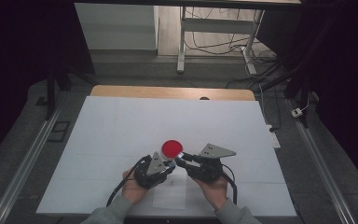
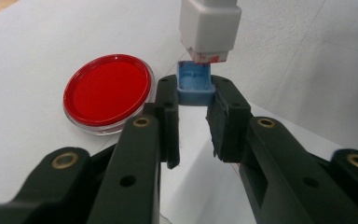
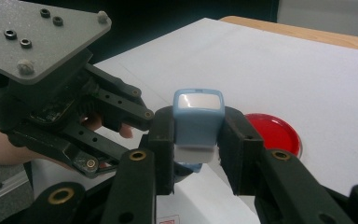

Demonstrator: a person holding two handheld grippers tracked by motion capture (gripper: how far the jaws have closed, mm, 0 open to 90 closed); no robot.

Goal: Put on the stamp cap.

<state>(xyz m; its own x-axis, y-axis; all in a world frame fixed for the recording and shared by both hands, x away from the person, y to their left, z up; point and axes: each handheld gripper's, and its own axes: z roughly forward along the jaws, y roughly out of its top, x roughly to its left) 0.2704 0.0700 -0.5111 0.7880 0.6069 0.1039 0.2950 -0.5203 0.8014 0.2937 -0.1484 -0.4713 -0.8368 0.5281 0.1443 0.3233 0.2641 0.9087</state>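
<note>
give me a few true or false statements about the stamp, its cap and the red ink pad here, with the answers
1. The left gripper is shut on the small blue cap. True.
2. The right gripper is open and holds nothing. False: its fingers clamp the stamp body, which is blue and white.
3. The red ink pad lies on the white table sheet, just beyond the two grippers. True.
4. The stamp sits pressed down on the ink pad. False: in the left gripper view the stamp hangs over the blue cap, with the pad off to one side.
5. The cap is fully seated on the stamp. False: a gap shows between them, and the stamp's reddish face is exposed.
</note>
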